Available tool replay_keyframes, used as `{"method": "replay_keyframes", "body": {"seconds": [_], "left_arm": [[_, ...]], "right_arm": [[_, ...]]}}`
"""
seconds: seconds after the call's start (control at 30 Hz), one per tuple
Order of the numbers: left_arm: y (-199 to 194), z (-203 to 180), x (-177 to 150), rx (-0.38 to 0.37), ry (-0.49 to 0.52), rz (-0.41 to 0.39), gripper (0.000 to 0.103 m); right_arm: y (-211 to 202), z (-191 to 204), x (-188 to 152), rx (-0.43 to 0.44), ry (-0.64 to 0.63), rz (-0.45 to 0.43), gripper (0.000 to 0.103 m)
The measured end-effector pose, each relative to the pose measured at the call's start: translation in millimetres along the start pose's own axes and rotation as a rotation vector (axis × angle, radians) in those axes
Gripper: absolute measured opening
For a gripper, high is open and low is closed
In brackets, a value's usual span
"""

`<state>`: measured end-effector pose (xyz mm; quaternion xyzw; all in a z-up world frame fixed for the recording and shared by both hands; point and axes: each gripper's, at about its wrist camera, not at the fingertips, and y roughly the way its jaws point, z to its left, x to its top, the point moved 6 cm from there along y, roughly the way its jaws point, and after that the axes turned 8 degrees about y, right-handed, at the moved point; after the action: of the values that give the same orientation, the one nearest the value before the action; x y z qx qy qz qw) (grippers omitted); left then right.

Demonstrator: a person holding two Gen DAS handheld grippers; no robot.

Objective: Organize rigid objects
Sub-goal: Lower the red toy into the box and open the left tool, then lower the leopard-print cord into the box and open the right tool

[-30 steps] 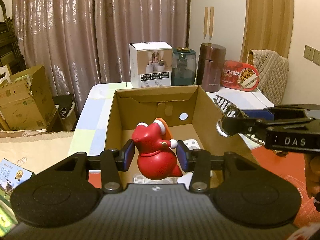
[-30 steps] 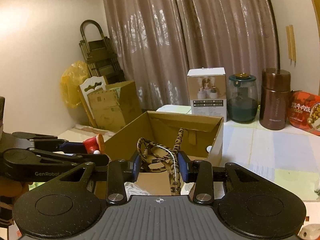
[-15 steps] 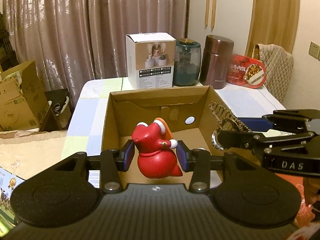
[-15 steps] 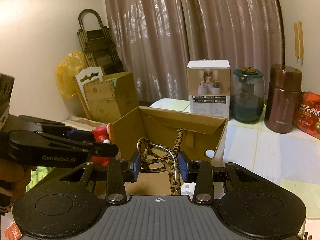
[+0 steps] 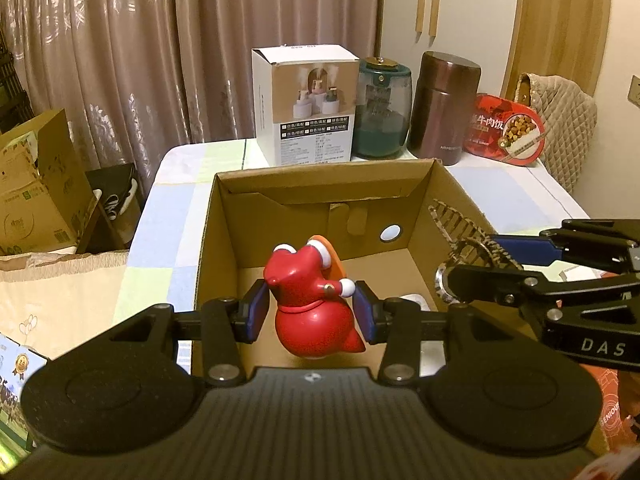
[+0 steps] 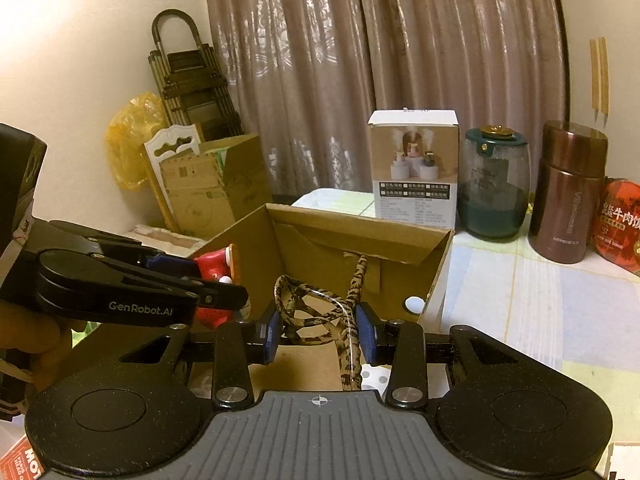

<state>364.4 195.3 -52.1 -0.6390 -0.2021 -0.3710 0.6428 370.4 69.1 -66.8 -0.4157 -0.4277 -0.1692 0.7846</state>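
Our left claw [image 5: 311,312] squeezes the shiny red toy figure [image 5: 314,300] and our right claw [image 6: 319,332] squeezes the spotted brown headband [image 6: 316,316], both not yet dropped in the open brown cardboard box [image 5: 216,240].

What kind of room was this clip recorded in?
Most likely a lived-in home room. Floor-length curtains hang behind a cloth-covered table holding household goods: a brown thermos and a boxed humidifier. A padded chair stands beside it.

A pale checked tablecloth covers the table [image 5: 180,184], where the open cardboard box [image 5: 320,184] sits, with a white carton [image 5: 308,104], green jar [image 5: 382,112], brown flask [image 5: 444,108] and red food tin [image 5: 506,130] lined up behind it.
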Motion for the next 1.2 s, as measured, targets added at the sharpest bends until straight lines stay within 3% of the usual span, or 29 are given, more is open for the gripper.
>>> {"method": "replay_keyframes", "body": {"seconds": [1.2], "left_arm": [[-12,4,1,0.023,-0.027,-0.020,0.041]], "right_arm": [[-2,-2,-1,-0.003,0.033,-0.003,0.036]]}}
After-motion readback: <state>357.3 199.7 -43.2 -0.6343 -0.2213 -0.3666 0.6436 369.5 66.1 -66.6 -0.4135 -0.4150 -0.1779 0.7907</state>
